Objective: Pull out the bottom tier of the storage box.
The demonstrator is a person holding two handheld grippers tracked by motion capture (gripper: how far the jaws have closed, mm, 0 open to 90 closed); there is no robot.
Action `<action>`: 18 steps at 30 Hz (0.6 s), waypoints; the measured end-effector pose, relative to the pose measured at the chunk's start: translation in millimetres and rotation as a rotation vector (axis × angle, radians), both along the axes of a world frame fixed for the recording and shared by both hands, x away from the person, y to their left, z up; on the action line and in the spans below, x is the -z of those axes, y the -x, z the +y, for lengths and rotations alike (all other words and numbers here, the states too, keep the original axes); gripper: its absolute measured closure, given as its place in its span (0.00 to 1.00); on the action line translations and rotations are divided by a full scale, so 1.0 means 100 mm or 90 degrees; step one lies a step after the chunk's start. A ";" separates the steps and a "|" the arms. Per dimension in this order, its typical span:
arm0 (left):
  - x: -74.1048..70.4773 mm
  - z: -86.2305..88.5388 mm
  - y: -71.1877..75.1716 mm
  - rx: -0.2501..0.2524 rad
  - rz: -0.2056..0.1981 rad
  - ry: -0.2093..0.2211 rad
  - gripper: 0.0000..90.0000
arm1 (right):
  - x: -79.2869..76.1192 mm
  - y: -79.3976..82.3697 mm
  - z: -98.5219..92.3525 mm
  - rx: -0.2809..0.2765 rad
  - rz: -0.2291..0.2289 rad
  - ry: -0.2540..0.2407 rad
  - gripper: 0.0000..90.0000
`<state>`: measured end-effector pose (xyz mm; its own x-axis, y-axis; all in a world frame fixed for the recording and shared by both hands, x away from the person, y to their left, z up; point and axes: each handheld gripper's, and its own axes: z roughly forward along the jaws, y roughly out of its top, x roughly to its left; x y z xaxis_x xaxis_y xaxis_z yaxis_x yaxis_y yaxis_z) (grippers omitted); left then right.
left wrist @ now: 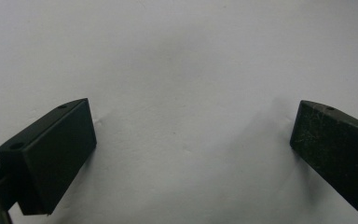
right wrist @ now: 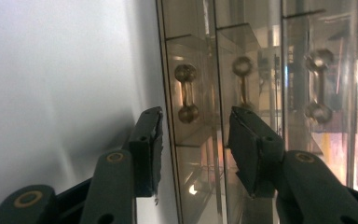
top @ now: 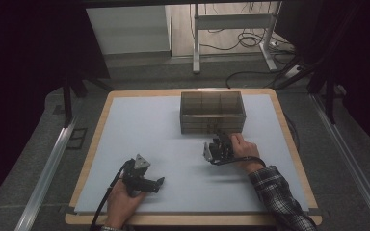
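A smoky, see-through drawer box (top: 212, 111) stands toward the far middle of the pale table (top: 139, 130), its long axis running across the table from left to right and its drawer fronts facing the person. The right gripper (top: 220, 140) is right at that near face, toward its right half; in the right gripper view its jaws stand partly open, one on each side of a small dumbbell-shaped drawer handle (right wrist: 186, 93), with nothing pinched between them. The left gripper (top: 160, 181) rests near the table's front edge, well apart from the box, its jaws spread wide over bare surface and holding nothing. Open tabletop lies to the box's left and in front of it.
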<state>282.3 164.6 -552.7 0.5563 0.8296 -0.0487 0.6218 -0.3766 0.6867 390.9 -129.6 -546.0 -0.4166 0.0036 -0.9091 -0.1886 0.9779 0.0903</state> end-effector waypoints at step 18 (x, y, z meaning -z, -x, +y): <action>0.00 0.00 0.00 0.000 0.000 0.000 0.00 | 0.19 -0.08 0.16 0.009 -0.077 0.086 0.77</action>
